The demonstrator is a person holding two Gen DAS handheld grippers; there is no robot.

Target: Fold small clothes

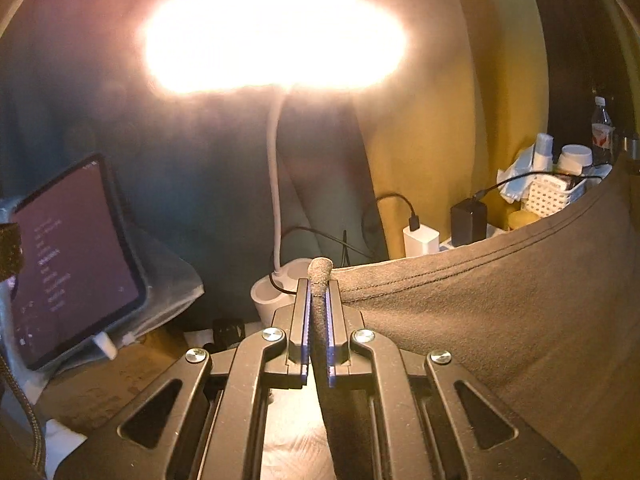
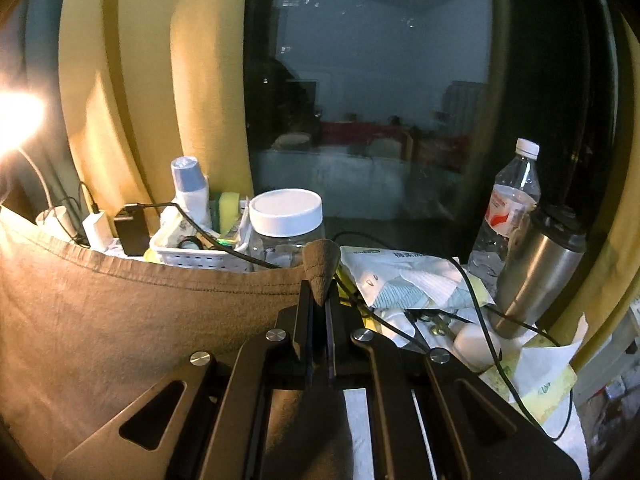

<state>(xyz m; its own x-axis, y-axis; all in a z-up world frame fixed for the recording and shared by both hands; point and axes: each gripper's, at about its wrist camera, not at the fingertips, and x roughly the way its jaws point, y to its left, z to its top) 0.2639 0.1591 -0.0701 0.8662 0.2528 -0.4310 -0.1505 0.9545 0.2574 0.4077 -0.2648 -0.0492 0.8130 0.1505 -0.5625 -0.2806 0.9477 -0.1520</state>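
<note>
A small grey-brown garment [image 1: 500, 304] with a stitched hem hangs stretched in the air between my two grippers. My left gripper [image 1: 320, 280] is shut on its left corner, and a nub of cloth sticks out past the fingertips. In the right wrist view the same garment [image 2: 132, 312] spreads to the left. My right gripper [image 2: 320, 288] is shut on its right corner, with a cone of cloth poking out above the fingers. The lower part of the garment is hidden below both views.
A lit desk lamp [image 1: 276, 36] on a white gooseneck stands straight ahead, a tablet [image 1: 72, 260] to the left. Chargers [image 1: 420, 240], a white basket [image 2: 200, 252], a jar [image 2: 286, 220], a water bottle [image 2: 508, 208], a steel tumbler [image 2: 540, 268] and cables crowd the back.
</note>
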